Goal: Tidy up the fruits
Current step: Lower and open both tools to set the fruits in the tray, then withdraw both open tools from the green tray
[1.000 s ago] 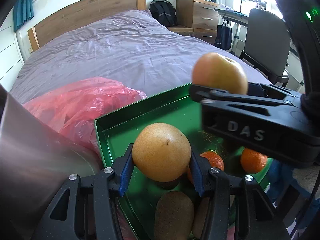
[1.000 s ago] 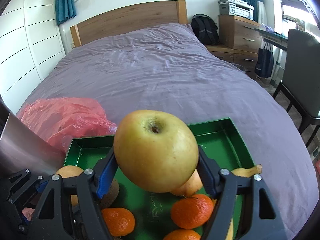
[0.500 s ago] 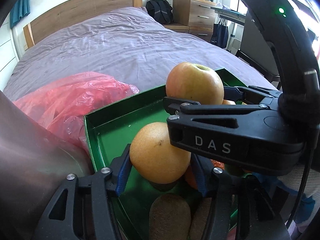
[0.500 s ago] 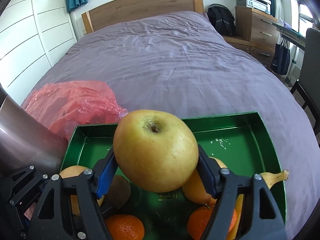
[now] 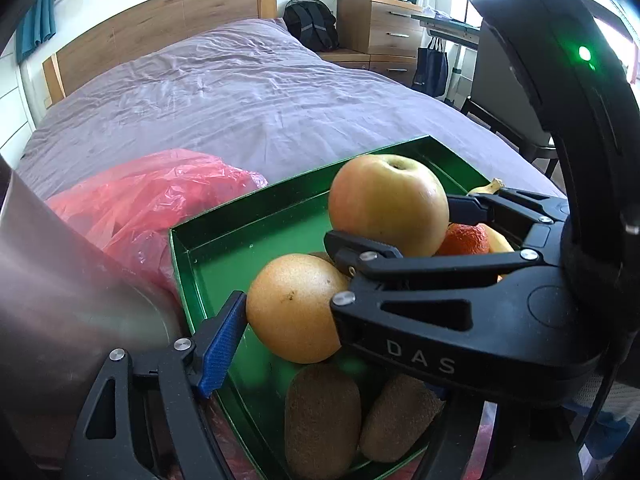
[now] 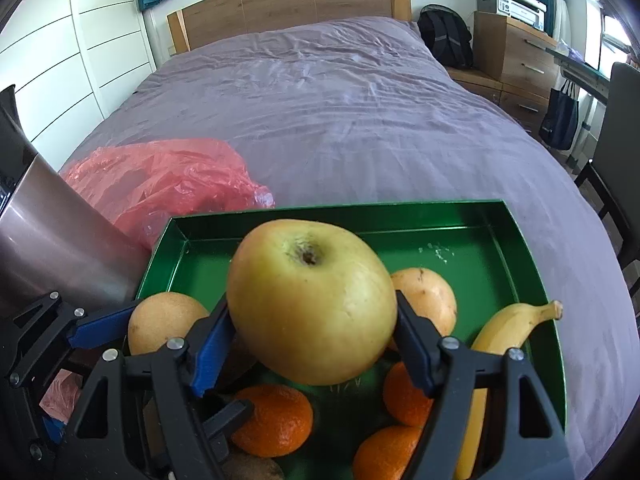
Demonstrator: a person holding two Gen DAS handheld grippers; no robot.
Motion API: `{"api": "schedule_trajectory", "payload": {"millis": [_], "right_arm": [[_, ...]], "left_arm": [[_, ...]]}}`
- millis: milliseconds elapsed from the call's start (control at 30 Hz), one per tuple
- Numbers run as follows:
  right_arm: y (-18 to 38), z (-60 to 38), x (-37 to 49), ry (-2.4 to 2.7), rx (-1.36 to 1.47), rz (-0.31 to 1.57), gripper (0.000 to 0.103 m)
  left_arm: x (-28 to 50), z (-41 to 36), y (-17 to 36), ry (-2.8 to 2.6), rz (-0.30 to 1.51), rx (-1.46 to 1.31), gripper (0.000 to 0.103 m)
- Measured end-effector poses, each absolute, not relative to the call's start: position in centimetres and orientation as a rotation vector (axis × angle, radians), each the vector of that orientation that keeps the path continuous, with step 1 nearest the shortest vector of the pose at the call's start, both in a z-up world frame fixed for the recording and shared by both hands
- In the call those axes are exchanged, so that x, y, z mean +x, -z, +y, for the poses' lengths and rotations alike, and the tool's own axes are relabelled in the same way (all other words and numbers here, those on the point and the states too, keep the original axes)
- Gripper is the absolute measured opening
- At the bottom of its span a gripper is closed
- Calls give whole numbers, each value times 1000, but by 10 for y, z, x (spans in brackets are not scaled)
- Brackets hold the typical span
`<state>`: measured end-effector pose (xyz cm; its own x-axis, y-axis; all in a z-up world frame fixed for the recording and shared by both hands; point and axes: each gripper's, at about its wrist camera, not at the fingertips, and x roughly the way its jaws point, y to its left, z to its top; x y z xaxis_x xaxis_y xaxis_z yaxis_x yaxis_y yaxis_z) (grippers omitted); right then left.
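At centre frame the right gripper (image 6: 312,340) clamps a large yellow-green apple (image 6: 312,300) above the green metal tray (image 6: 460,212). The left gripper (image 5: 288,316), jaws just opening, flanks a round golden-brown pear (image 5: 294,306) lying inside the tray's lower left.

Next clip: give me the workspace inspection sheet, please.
Surface: purple bed with a green tray on it.
Job's things: apple held above the tray; in the tray are a left pear, a second pear, a banana, mandarins and kiwis.
Clutter: red plastic bag and metal cylinder beside the tray.
Grippers: right hand-held gripper shut on the apple; left hand-held gripper jaws have just been opening, with the left pear between them.
Cables: black cable by the right hand-held gripper.
Surroundings: backpack, drawers, chair.
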<state>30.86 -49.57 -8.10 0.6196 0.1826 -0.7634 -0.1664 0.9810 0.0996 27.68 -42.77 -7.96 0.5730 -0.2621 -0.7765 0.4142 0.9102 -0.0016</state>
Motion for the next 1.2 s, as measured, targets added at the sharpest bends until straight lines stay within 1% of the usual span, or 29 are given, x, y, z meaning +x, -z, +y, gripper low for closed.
{"api": "schedule_trajectory", "payload": {"millis": [67,133,233,367,633,1000,1200], "right_arm": [[82,-496,304,-191,24,897,103],[84,-499,301,-185,43,914,103],[80,-505,295,-179,83,920,103],[67,-505,288,-159,83,926,103],[10,-506,242,-115,74,849,103],[-25,-482,149,-49,41,794,103],[-32,-447,102,-66,33,767,103]], "left_arm": [[273,-428,78,406,874,195,73],[270,-429,77,417,882,202,78],[263,-429,75,422,885,211,81],[252,-425,68,432,895,201,81],[216,-407,35,475,873,151,83],[135,-341,9,463,841,114,86],[95,-289,-3,425,803,129,96]]}}
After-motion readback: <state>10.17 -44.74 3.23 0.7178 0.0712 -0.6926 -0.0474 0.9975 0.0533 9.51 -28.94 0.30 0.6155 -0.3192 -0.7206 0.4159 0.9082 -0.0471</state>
